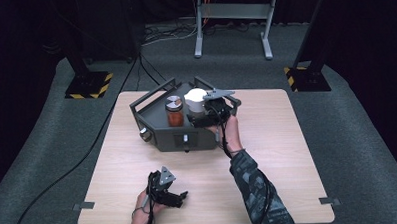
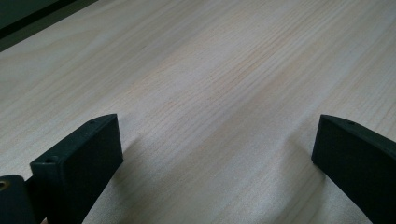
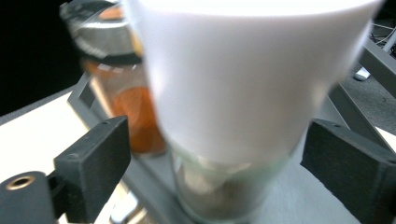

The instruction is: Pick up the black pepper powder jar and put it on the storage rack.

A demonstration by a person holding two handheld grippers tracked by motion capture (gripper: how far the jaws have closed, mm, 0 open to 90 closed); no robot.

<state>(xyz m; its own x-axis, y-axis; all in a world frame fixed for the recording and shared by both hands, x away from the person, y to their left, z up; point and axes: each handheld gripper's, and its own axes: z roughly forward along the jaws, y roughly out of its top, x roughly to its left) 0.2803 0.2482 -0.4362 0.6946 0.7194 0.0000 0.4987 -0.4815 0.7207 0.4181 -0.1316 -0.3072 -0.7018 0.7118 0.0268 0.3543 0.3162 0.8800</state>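
White-lidded jar point(image 3: 243, 93) stands upright in the grey tray point(image 1: 160, 136), right of centre, glass base on the tray floor. Right gripper point(image 1: 206, 114) reaches into the tray at the jar. Its fingers point(image 3: 93, 158) are apart, one on each side of the jar's lower glass body, gaps visible both sides, no contact seen. Just beside the white jar, on its left in the high view, an orange jar point(image 1: 174, 112) with a metal lid, upright, same tray. Tray sits toward the far edge of the wooden surface point(image 1: 288, 154).

Left gripper point(image 1: 182, 196) lies at the near edge of the surface, well apart from the tray. Fingers point(image 2: 79, 158) wide apart, bare wood between them.
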